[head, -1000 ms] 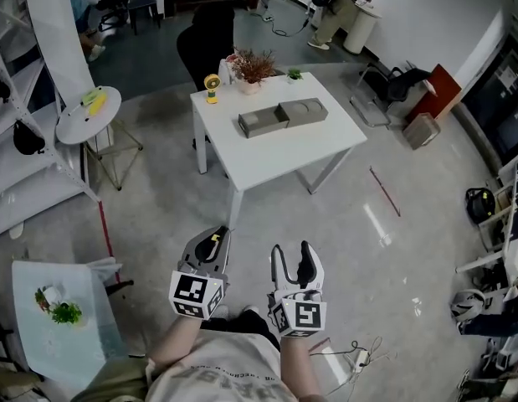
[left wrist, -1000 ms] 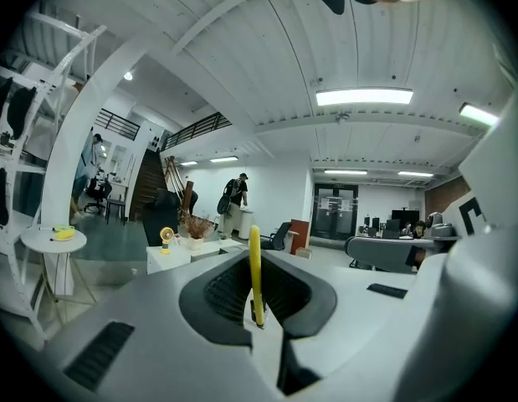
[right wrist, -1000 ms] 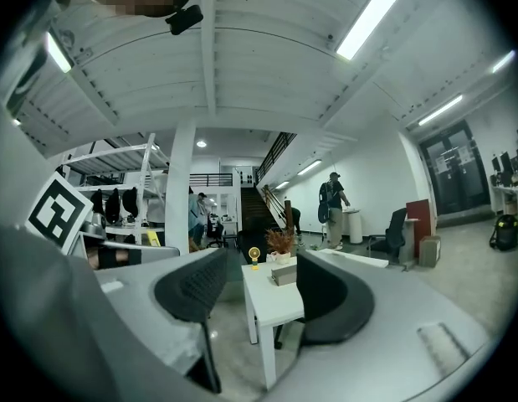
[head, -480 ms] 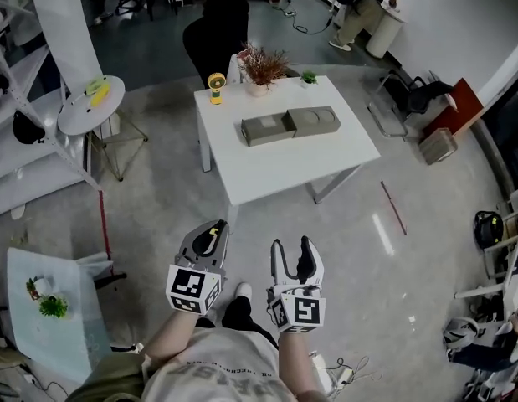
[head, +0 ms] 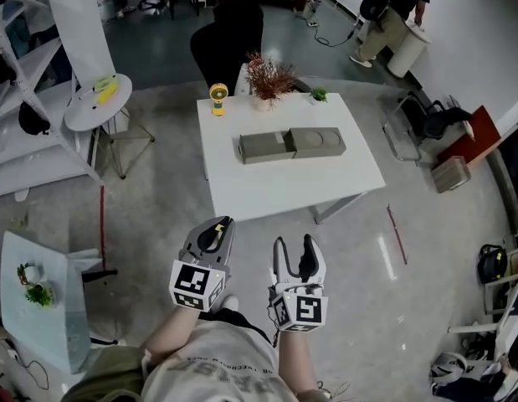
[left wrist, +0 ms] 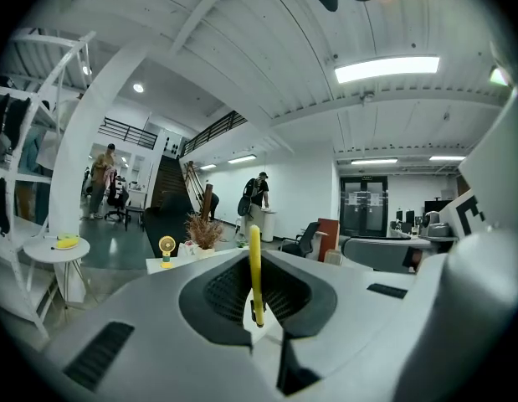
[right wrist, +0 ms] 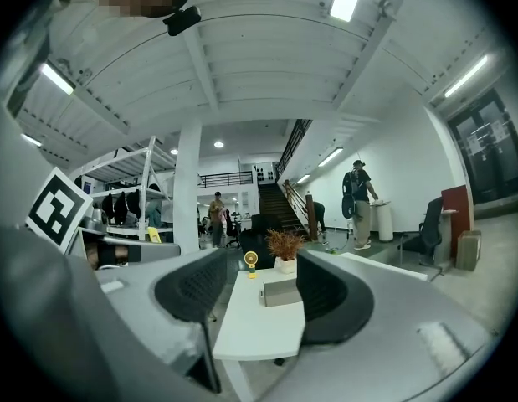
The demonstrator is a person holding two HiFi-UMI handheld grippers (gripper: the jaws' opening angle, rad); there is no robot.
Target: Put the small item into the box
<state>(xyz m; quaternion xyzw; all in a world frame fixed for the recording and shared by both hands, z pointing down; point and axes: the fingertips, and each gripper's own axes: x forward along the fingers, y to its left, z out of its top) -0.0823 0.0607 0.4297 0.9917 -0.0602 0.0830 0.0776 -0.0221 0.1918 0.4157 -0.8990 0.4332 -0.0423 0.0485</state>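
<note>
We're in a big open office hall: polished grey floor (head: 158, 199), a white table (head: 275, 187), a swivel chair (head: 434, 117) by the wall, metal racks (head: 37, 162) on the left, a staircase (right wrist: 284, 195) at the back, strip lights (left wrist: 386, 69) overhead.

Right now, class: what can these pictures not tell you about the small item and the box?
The yellow item: left gripper view shows only a thin edge pinched between the fingers; head view, too small to identify.
The box: inside unreadable, too small in head view; right gripper view shows one end only.
</note>
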